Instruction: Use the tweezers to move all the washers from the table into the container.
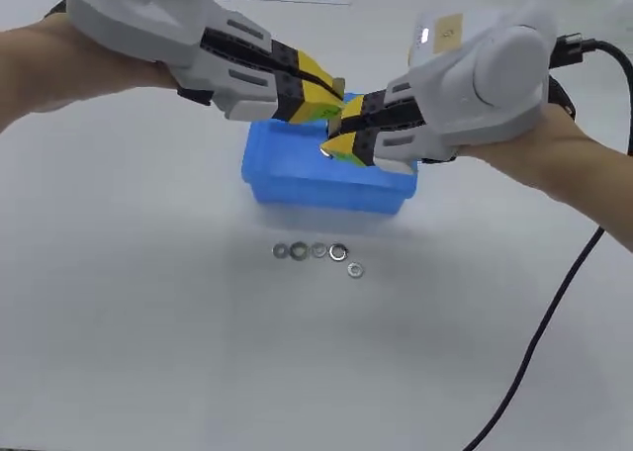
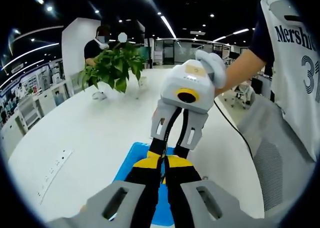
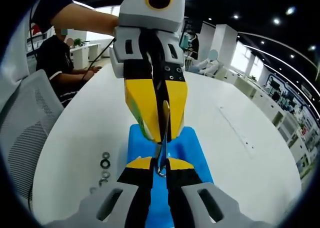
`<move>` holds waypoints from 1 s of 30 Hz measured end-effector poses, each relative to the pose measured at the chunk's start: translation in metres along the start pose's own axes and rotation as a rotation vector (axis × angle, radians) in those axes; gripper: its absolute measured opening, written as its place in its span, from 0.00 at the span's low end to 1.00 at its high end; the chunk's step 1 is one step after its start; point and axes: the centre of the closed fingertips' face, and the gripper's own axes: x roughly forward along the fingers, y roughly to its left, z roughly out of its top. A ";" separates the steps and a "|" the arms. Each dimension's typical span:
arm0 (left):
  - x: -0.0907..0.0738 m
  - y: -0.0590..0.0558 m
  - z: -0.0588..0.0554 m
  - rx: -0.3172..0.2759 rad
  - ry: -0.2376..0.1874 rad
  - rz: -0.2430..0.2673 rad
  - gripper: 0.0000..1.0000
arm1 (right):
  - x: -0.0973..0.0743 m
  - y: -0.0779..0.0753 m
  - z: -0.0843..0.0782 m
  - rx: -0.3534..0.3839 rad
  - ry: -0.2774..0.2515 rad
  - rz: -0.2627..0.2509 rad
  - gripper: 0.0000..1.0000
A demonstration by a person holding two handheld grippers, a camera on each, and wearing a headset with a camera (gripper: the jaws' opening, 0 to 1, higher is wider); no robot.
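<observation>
Washers (image 1: 318, 252): five on table (image 1: 148, 322); left gripper (image 1: 328, 100) clamps tweezers (image 3: 164, 128); right gripper (image 1: 341, 146) narrow, pinching tips, possibly on sixth; if my squeeze slackens, it drops beside container (image 1: 316, 189).

The washers (image 1: 316, 253) lie in a row on the desk (image 1: 148, 322), just before the container (image 1: 297, 179). Above it, the left claw (image 1: 331, 97) and right claw (image 1: 341, 144) meet tip to tip, tweezers (image 3: 164, 123) between them.

Location: open-plan office. Indicators: long white table (image 2: 95, 133); potted plant (image 2: 112, 65) at its far end; grey mesh office chair (image 3: 27, 123) at the near side; linear ceiling lights (image 2: 169, 27); seated person (image 3: 57, 63) beyond.
</observation>
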 end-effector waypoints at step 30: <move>0.014 0.002 -0.020 -0.058 0.010 -0.016 0.07 | 0.015 0.006 -0.022 -0.006 0.049 0.023 0.12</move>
